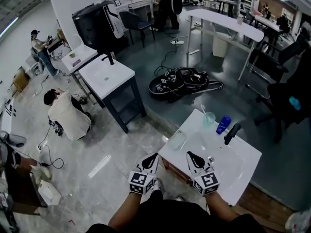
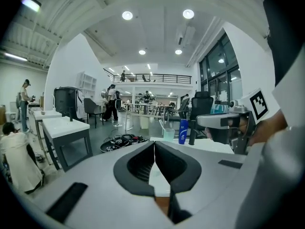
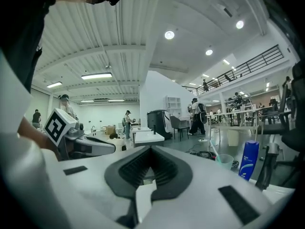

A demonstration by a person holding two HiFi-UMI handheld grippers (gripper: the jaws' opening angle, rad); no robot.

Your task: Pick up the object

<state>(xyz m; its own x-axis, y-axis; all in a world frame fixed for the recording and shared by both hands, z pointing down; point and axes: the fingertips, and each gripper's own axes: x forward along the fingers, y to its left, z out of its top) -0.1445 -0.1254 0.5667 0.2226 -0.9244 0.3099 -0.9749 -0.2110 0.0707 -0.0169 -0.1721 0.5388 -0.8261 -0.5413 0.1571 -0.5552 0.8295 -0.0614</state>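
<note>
Both tools were pressed together and held nothing. Your left gripper [image 1: 153, 156] had its jaws meeting edge to edge in the left gripper view, and your right gripper [image 1: 190, 155] looked the same in its own view. Both hung over the near edge of the white washstand top [image 1: 243, 171].

The likely targets stood well ahead of you near the far edge. The blue bottle [image 1: 223, 124] stood just beside the black faucet [image 1: 232, 133], and the pale green cup [image 1: 209, 119] with a thin stick in it was on the bottle's other side. A clear tumbler [image 1: 177, 140] sat nearer, just ahead of your left gripper.

To do this step well, you needed to spread one gripper's jaws before closing in. I would judge the right one best placed for the bottle. Bring it in level, take the bottle across its body, and keep clear of the faucet.

The task did not say which object was meant, and the views did not settle it. The tumbler was faint against the white top and did not show in either gripper view. The bottle's label was unreadable, and the basin's bowl was washed out.
</note>
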